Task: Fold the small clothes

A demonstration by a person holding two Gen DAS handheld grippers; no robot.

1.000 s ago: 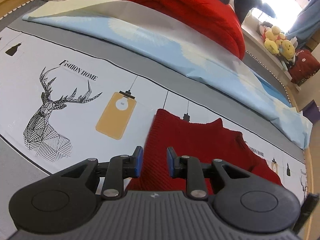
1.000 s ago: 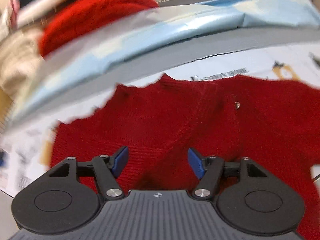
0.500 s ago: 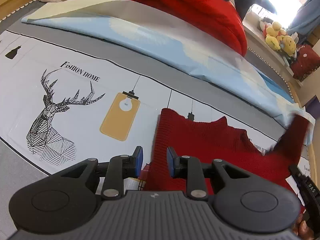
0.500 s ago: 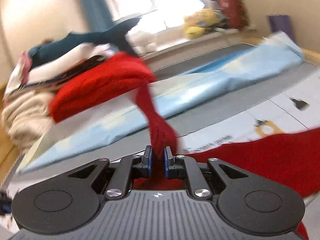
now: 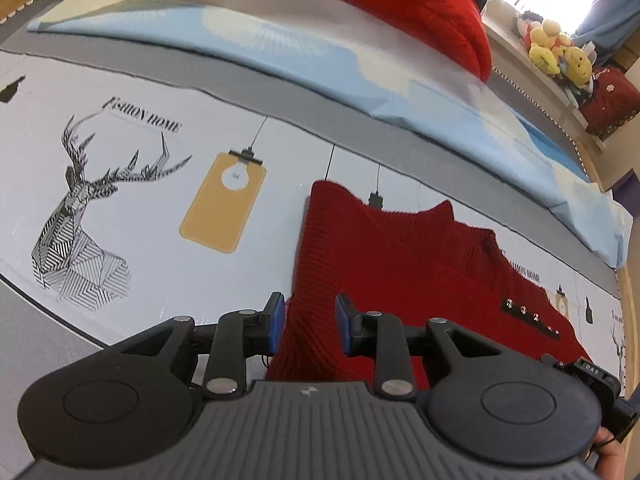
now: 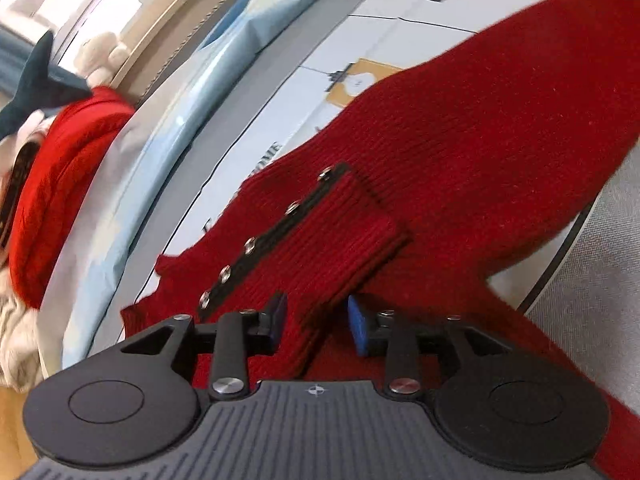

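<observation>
Two grippers work one dark red knit cardigan (image 5: pixel 400 264) spread flat on the printed bed sheet (image 5: pixel 132 200), filling the lower right of the left wrist view and most of the right wrist view. The main risk is that the folded-over sleeve (image 6: pixel 332 248) slides or springs off the body, since the right gripper (image 6: pixel 316 324) has its jaws opening and the cuff edge lies loose between the blue pads, seemingly no longer pinched, though blur makes that hard to confirm. A drag from a pad as it pulls away could undo the fold. The left gripper (image 5: pixel 310 322) sits at bottom centre of its view, partly open, straddling the cardigan's left edge without pressing on it; a careless closing there could bunch the hem. The snap-button strip (image 6: pixel 272 236) lies just up-left of the right gripper's fingers.
</observation>
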